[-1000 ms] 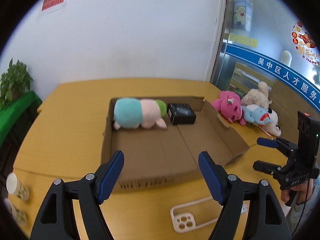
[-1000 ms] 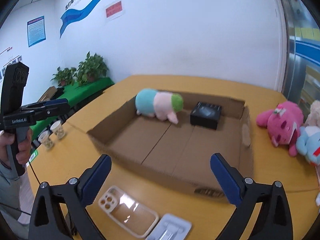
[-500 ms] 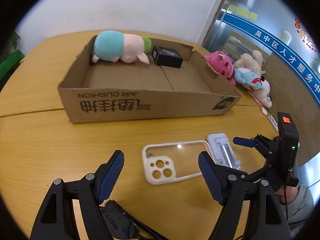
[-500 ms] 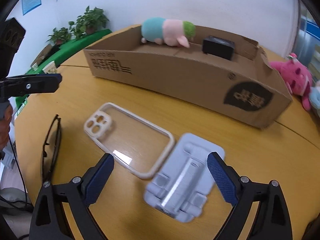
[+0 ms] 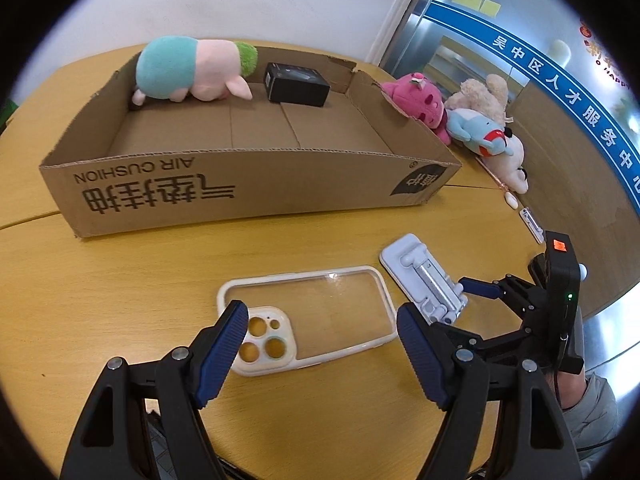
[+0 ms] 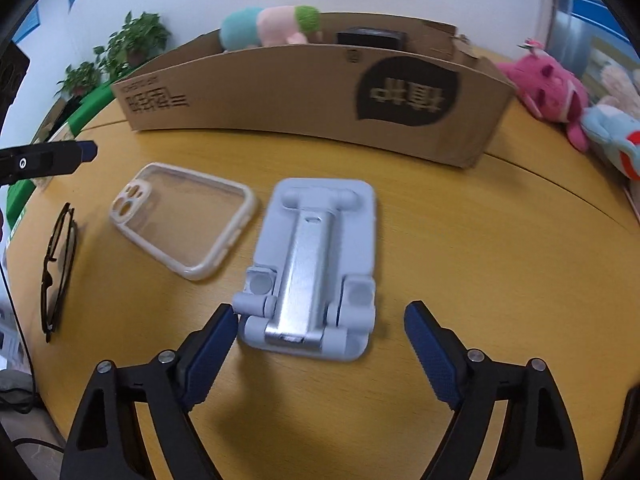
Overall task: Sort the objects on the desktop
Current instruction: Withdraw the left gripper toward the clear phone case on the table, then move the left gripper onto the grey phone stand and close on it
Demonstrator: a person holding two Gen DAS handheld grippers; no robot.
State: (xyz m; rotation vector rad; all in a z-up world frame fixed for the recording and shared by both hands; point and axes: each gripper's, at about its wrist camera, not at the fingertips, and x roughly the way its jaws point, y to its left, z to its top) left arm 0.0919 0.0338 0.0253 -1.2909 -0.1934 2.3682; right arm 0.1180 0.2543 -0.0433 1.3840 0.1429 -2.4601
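We see the phone stand (image 6: 316, 268) lying flat near the worktop's (image 6: 480, 280) front edge, between the right gripper's (image 6: 320, 344) parted, just-narrowing jaws, unclamped. Beside it, the clear phone case (image 5: 316, 316) lies under our left gripper (image 5: 320, 340), jaws apart. The cardboard box (image 5: 240, 196) stands behind.

Your eyeglasses (image 6: 58, 276): only sliver visible in left wrist view, behind gripper arm at bottom edge. Black box (image 6: 370, 38) in carton (image 6: 304, 100): right wrist view gives you just top edge over near wall; plush (image 6: 272, 26) lower half hidden same way. Right wrist view soft with blur, carton print unreadable. Blue plush (image 6: 618, 140) cut by right edge. Small white items (image 5: 530, 220) far right on table (image 5: 120, 300): too small to identify.
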